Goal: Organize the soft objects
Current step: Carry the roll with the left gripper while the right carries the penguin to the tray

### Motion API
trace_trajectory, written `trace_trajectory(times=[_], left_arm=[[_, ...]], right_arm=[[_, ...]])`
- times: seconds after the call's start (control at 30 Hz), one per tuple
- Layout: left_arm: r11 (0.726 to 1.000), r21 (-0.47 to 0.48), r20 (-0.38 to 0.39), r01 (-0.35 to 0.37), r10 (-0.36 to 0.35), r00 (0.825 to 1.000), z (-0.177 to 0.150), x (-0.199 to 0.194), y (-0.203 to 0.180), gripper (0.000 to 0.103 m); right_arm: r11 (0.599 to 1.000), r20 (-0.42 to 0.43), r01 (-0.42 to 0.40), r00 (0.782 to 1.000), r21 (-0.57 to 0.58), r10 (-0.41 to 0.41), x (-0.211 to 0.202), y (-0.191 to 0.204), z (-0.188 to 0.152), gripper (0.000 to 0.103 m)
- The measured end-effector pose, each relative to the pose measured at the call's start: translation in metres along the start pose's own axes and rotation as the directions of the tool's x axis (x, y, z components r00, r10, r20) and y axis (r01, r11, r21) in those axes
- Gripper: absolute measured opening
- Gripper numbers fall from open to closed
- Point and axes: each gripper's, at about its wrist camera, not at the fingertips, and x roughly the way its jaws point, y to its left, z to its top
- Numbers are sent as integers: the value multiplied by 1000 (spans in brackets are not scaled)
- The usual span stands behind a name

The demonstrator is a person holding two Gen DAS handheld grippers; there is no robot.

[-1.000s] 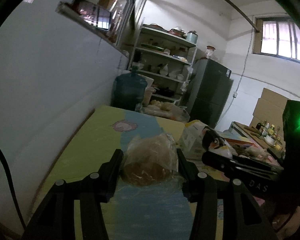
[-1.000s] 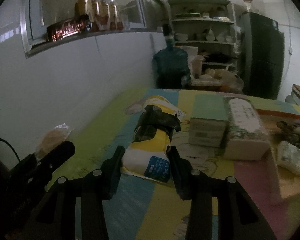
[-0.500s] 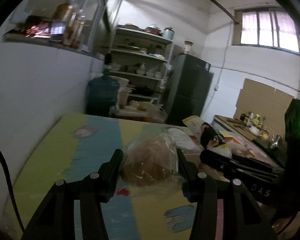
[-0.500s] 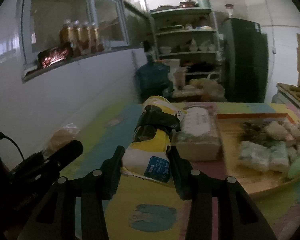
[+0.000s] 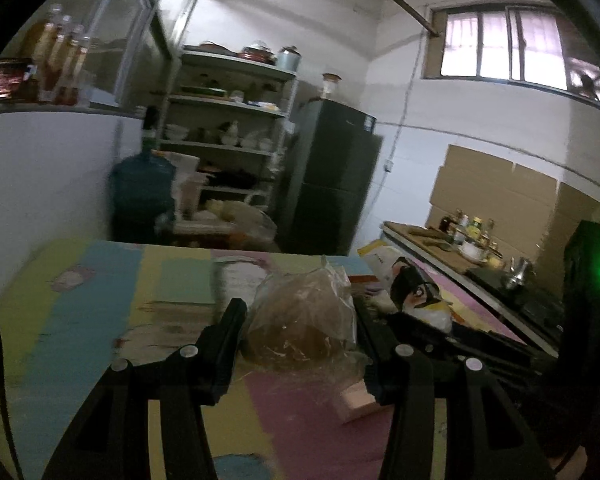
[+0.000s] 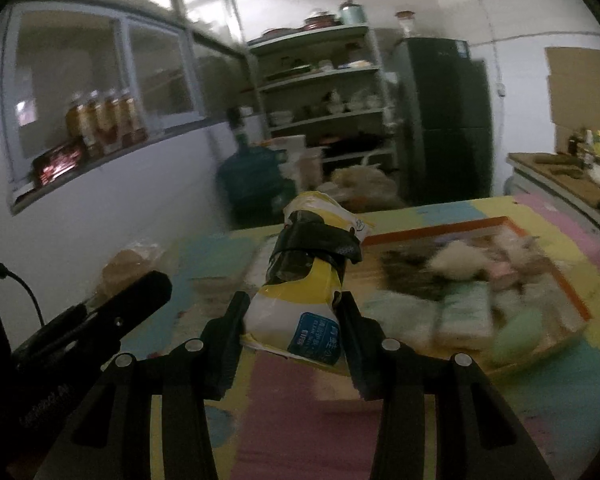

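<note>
The counter (image 6: pixel 440 432), covered in pastel colour blocks, is running out of frame at the bottom and right, and its far edge is meeting the white wall with bare surface lying open on the left side. On it an orange-rimmed tray (image 6: pixel 572 292) is holding a heap of soft pale things, too blurred to tell apart. Above the counter, the right tongs (image 6: pixel 293 326) are clamping a yellow-and-white packet (image 6: pixel 300 316), their jaws pressing its lower sides; a black band is wrapping its middle, and its print is too small to read. The left tongs (image 5: pixel 300 326) are gripping a clear bag of brown bread (image 5: pixel 300 320), squeezed between both jaws, the bag's underside hidden behind them.
</note>
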Motion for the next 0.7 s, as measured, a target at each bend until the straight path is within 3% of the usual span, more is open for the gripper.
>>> trace_trajectory(times=[0.27,0.7], left_arm=[[998,28,-35,49,-48,998,4,40,-44,52],[997,60,-79,43,-39,996,18,98,-91,52]], right_arm=[[994,28,81,996,71,-83,-14,-68,8,45],[991,36,126,991,47,-128,-13,-127,20,45]])
